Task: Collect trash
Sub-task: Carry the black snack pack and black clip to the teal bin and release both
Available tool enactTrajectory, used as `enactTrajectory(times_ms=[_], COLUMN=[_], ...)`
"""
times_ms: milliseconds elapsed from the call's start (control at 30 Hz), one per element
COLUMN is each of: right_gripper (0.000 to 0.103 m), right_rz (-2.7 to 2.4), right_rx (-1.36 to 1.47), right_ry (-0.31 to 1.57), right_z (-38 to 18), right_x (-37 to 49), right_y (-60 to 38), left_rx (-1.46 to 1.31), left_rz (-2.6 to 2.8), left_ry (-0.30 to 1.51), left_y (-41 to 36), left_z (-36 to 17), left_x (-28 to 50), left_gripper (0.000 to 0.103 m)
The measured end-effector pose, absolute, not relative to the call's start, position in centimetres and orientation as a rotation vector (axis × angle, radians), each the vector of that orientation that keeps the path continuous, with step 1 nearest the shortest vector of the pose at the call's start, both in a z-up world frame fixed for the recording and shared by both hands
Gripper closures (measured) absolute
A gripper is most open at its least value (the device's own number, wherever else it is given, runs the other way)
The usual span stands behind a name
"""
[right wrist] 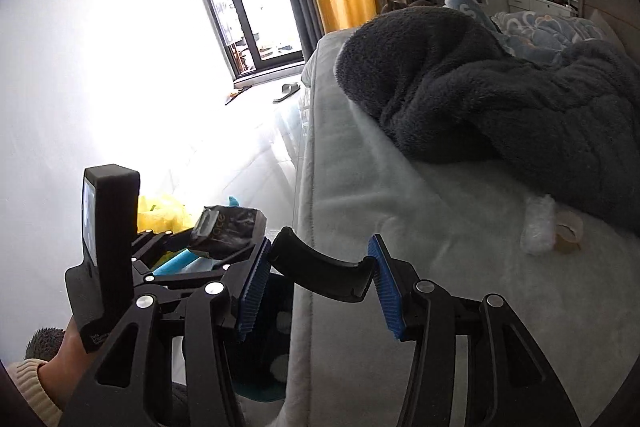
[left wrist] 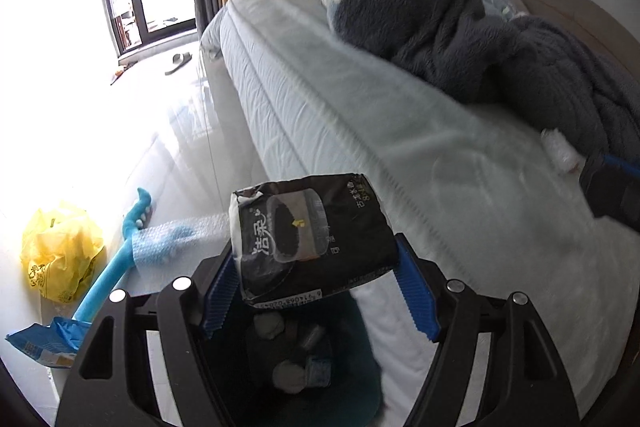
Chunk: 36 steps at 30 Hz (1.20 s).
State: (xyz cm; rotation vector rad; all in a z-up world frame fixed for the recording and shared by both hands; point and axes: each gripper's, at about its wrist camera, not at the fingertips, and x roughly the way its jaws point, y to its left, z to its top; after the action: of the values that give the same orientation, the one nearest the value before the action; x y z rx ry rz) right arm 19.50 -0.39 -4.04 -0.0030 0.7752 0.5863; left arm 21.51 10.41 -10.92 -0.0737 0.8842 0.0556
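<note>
A black tissue pack (left wrist: 312,235) sits between the blue pads of my left gripper (left wrist: 316,267), which is shut on it. It hangs just over a dark teal bin (left wrist: 366,347) holding several crumpled scraps. In the right wrist view the same pack (right wrist: 228,229) and left gripper (right wrist: 180,247) appear at the left, beside the bed. My right gripper (right wrist: 320,267) is closed on a black curved piece (right wrist: 324,271) that spans its pads, above the bed edge. A white crumpled wrap (right wrist: 538,223) and a tape roll (right wrist: 568,231) lie on the bed.
The bed (left wrist: 360,107) fills the right side, with a dark fleece blanket (left wrist: 460,39) piled on it. On the floor at the left are a yellow plastic bag (left wrist: 60,247), a blue-handled brush (left wrist: 116,263), bubble wrap (left wrist: 176,239) and a blue packet (left wrist: 40,345). A hand (right wrist: 68,347) holds the left gripper.
</note>
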Motion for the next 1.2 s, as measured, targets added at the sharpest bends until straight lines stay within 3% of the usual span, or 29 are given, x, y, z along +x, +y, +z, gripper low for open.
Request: enactTrajectory(times_ms=[600, 833, 1200], right_gripper=[0.052, 0.052, 0.052], right_rz=[0.658, 0.675, 0.687], right_rx=[-0.048, -0.067, -0.119], right_ry=[0.790, 0.805, 0.863], right_z=[-4.8, -5.7, -8.5], right_x=[19.4, 19.6, 19.8], right_y=[6.2, 8.4, 11.5], left_rx=[-0.263, -0.326, -0.313], left_rz=[0.062, 0.025, 0.085], left_ry=[1.246, 1.281, 1.203], left_y=[16.7, 18.4, 22.5], left_z=[-20.5, -21.1, -18.3], left_x=[19.7, 18.8, 17.1], left_gripper=[0.027, 0.017, 0.016])
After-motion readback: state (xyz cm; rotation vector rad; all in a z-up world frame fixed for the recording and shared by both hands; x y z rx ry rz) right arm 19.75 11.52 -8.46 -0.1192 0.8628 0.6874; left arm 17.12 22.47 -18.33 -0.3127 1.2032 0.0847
